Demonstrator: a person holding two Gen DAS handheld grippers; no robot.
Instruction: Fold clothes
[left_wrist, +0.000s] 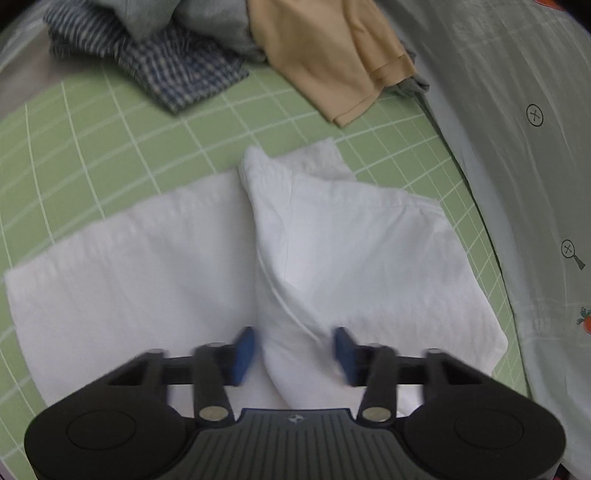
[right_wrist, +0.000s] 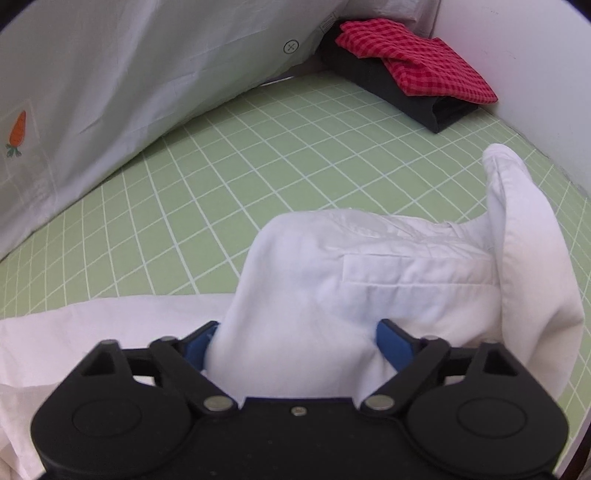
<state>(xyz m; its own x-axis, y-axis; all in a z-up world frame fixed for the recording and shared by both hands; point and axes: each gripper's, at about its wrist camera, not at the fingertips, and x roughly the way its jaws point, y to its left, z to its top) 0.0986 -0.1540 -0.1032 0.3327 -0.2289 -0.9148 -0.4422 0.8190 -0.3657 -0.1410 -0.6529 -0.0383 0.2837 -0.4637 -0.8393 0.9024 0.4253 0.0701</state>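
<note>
A white garment (left_wrist: 155, 258) lies on the green grid mat (left_wrist: 92, 147). In the left wrist view a raised fold of it runs between the blue pads of my left gripper (left_wrist: 295, 350), whose jaws stand apart around the fold. In the right wrist view the same white garment (right_wrist: 369, 280), with a pocket seam showing, bulges up between the pads of my right gripper (right_wrist: 295, 343). Those jaws are wide apart with cloth filling the gap. One end of the garment stands up at the right.
A pile of clothes lies at the far side: a blue checked piece (left_wrist: 177, 70) and a tan piece (left_wrist: 332, 62). A pale sheet with carrot prints (right_wrist: 92, 110) borders the mat (right_wrist: 258, 155). A red checked cloth (right_wrist: 413, 59) rests on a dark folded item by the wall.
</note>
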